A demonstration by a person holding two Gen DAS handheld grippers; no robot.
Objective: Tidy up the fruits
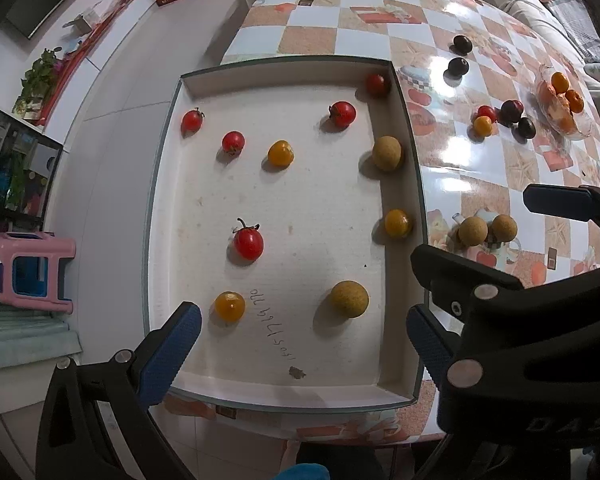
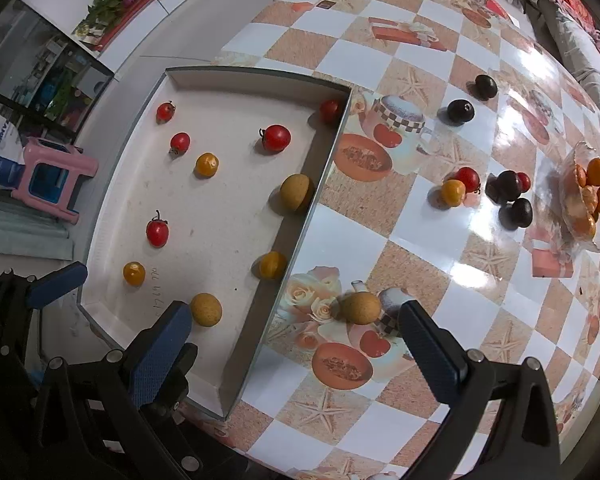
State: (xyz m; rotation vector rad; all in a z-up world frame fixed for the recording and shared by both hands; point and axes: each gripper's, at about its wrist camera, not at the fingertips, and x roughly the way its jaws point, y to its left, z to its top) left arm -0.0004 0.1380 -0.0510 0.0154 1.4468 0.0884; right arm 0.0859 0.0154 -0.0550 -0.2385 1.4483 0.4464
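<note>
- The left gripper (image 1: 302, 334) hangs spread wide over the near end of the shallow white tray (image 1: 284, 390), jaws far apart and empty; a yellow tomato (image 1: 229, 306) and a tan round fruit (image 1: 349, 298) lie on the tray floor between its blue pads, touching neither.
- The right gripper (image 2: 294, 338) is likewise released, gripping nothing, its jaws straddling the tray's right wall (image 2: 276, 280). A second tan round fruit (image 2: 360, 308) rests on the checkered tablecloth (image 2: 440, 240) just beside the right-hand pad (image 2: 428, 346); whether they touch cannot be told.
- Inside the tray, red tomatoes, yellow ones and tan fruits lie scattered and apart, among them a stemmed red tomato (image 1: 248, 242).
- Further out on the cloth sit dark plums (image 2: 460, 111) and a mixed cluster (image 2: 488, 190) near a clear dish of oranges (image 2: 590, 196).
- In the left wrist view, the right gripper's black body hides the tray's near right corner; handwriting on the tray floor (image 1: 270, 320) is illegible.
</note>
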